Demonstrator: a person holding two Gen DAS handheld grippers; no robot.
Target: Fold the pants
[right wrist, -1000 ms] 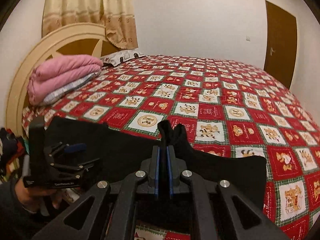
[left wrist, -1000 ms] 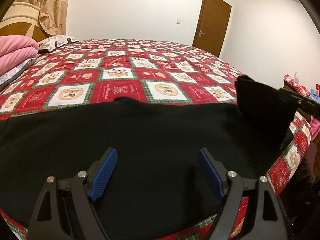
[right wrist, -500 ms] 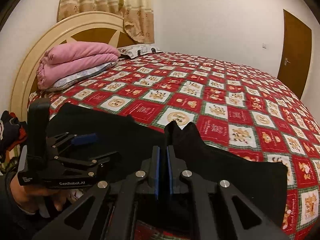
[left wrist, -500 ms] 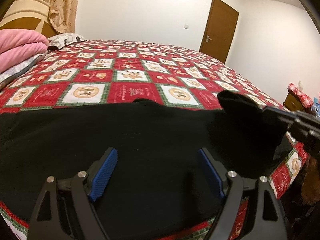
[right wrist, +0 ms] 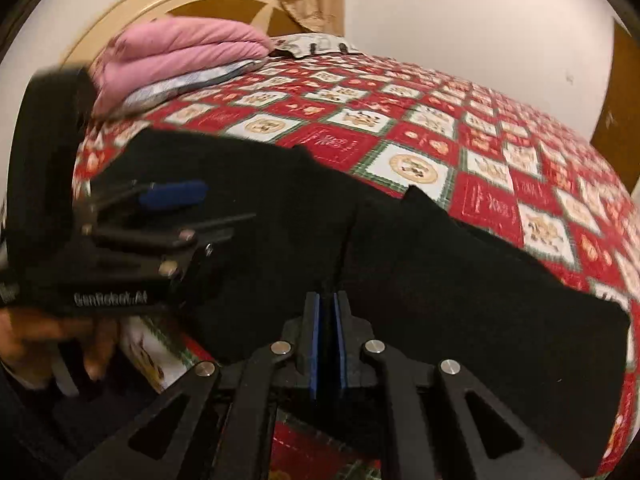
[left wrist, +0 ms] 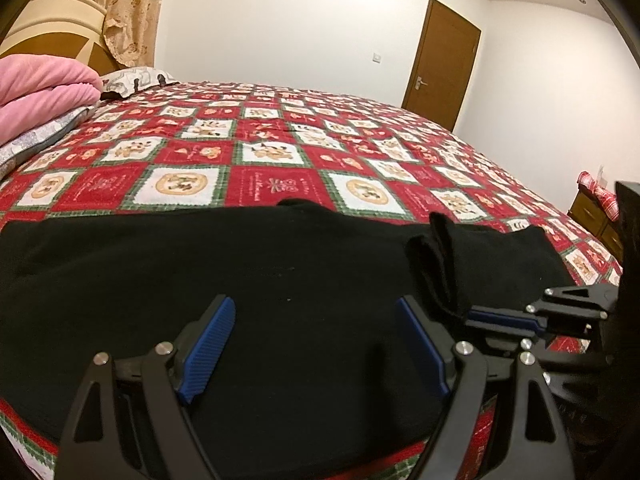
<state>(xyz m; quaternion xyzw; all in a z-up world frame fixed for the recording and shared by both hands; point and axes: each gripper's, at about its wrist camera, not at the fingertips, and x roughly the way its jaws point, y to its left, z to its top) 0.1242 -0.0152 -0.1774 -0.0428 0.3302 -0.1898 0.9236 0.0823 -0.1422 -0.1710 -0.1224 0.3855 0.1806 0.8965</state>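
The left gripper hovers wide open over the black pants. The right gripper pinches a raised fold of them on the bed.

The left gripper hovers low, jaws spread wide. The right gripper sits just beside it, jaws pinched together.

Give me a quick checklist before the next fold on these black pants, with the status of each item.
1. right gripper shut on a pinch of the black pants: ok.
2. left gripper open above the fabric, holding nothing: ok.
3. Pants lie flat on the bedspread: not ok, a ridge stands up at the right grip.
4. Space beyond the pants free of clutter: ok; the pink blanket sits far off by the headboard.
5. Near hem fully on the bed: cannot tell.
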